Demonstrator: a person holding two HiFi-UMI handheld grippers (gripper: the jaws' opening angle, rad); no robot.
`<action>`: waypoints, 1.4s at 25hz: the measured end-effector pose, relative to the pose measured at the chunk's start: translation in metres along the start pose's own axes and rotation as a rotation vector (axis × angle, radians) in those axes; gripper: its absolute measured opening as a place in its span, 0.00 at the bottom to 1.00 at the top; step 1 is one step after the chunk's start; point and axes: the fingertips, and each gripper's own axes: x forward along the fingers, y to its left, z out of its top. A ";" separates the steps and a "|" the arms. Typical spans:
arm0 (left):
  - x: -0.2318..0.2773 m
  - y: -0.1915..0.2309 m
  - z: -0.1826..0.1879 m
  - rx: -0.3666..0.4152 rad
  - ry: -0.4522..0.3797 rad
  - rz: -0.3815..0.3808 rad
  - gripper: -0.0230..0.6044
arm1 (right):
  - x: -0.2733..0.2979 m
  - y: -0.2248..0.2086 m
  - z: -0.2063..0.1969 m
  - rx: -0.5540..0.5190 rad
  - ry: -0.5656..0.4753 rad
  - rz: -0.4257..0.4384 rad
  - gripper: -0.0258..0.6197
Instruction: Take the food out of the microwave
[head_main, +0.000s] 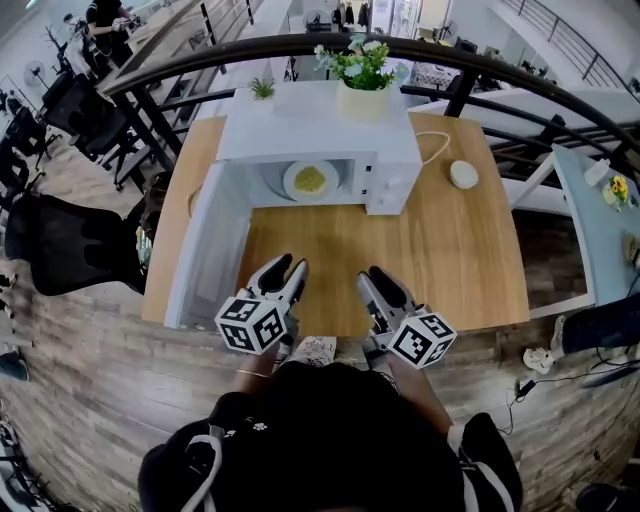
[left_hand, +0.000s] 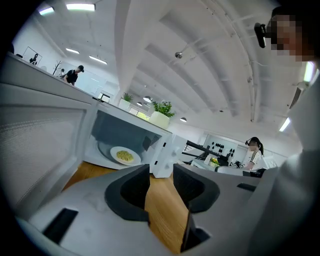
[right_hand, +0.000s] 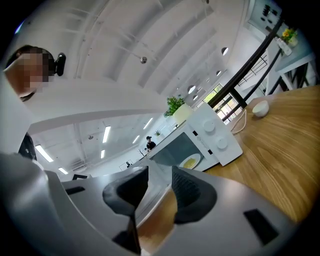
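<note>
A white microwave (head_main: 320, 130) stands at the far side of a wooden table (head_main: 450, 260), its door (head_main: 205, 255) swung open toward the left. Inside lies a white plate of yellow food (head_main: 310, 180), also seen in the left gripper view (left_hand: 125, 156) and the right gripper view (right_hand: 190, 161). My left gripper (head_main: 287, 266) hovers over the near part of the table, open, with nothing between its jaws (left_hand: 161, 172). Beside it on the right, my right gripper (head_main: 375, 275) is open and empty too (right_hand: 160, 175). Both point toward the microwave and are well short of it.
A potted plant (head_main: 363, 75) sits on top of the microwave. A small white round object (head_main: 463, 174) and a cable (head_main: 435, 145) lie to its right. A black railing (head_main: 500, 70) curves behind the table. Office chairs (head_main: 60, 240) stand at the left.
</note>
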 end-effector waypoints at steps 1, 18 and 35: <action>0.008 0.003 0.003 -0.002 -0.001 -0.004 0.24 | 0.006 -0.006 0.003 0.005 0.004 -0.007 0.25; 0.101 0.095 0.002 -0.156 0.066 0.065 0.28 | 0.124 -0.084 0.002 0.236 0.076 -0.085 0.26; 0.152 0.158 -0.022 -0.440 0.073 0.099 0.30 | 0.197 -0.149 -0.029 0.575 0.037 -0.240 0.28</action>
